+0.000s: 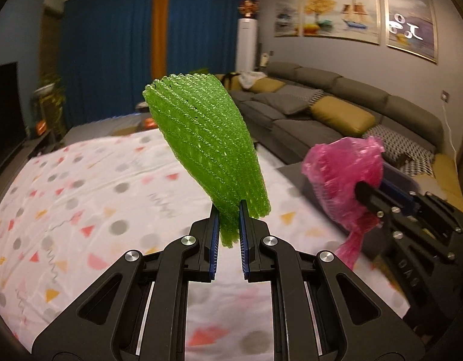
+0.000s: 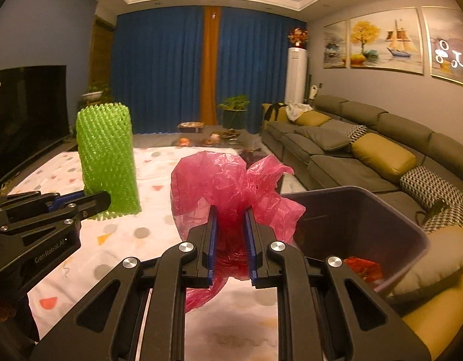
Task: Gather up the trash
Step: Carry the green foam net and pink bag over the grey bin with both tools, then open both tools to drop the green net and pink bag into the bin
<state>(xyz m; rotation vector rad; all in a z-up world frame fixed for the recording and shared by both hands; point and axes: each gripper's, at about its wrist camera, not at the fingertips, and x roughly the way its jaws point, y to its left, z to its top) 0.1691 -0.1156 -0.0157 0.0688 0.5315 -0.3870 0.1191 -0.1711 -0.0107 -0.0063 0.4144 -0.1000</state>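
Left gripper (image 1: 228,225) pinches a green foam fruit net (image 1: 207,150); right gripper (image 2: 231,231) clamps a crumpled pink plastic bag (image 2: 231,180) beside the bin (image 2: 412,228). Both pieces are lifted off the table (image 1: 81,180), neither dropped in yet.

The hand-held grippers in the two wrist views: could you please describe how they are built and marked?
Both the left hand-held gripper and the right hand-held gripper are matte black linkage frames with triangular cut-outs, round silver pivot bolts and two flat parallel fingers lined with ribbed blue pads. The left one carries white "GenRobot.AI" lettering on its side, seen from the right wrist. No cables, hands or sleeves are visible.
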